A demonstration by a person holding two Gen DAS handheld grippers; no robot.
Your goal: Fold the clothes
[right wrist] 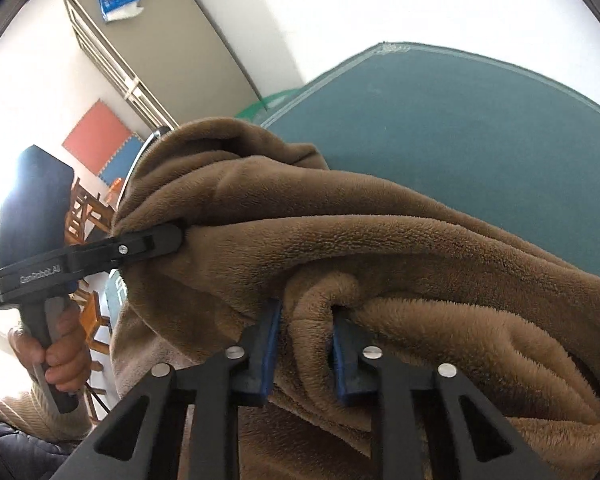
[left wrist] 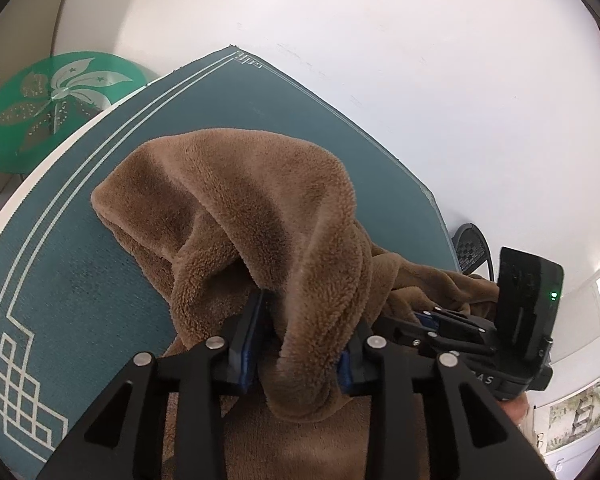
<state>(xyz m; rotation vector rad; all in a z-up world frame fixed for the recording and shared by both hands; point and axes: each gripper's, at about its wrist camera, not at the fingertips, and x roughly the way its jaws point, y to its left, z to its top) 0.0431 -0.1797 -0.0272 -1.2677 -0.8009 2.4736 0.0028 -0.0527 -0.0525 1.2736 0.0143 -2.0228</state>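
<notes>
My left gripper [left wrist: 300, 344] has its jaws clamped on a fold of the brown fleece garment [left wrist: 239, 200]. My right gripper [right wrist: 304, 344] likewise pinches a bunched fold, with fleece trailing onto the teal mat [left wrist: 79, 240] on the counter.

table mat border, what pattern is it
Teal mat with white triple lines and knotwork corners, clearest in the left wrist view.
</notes>
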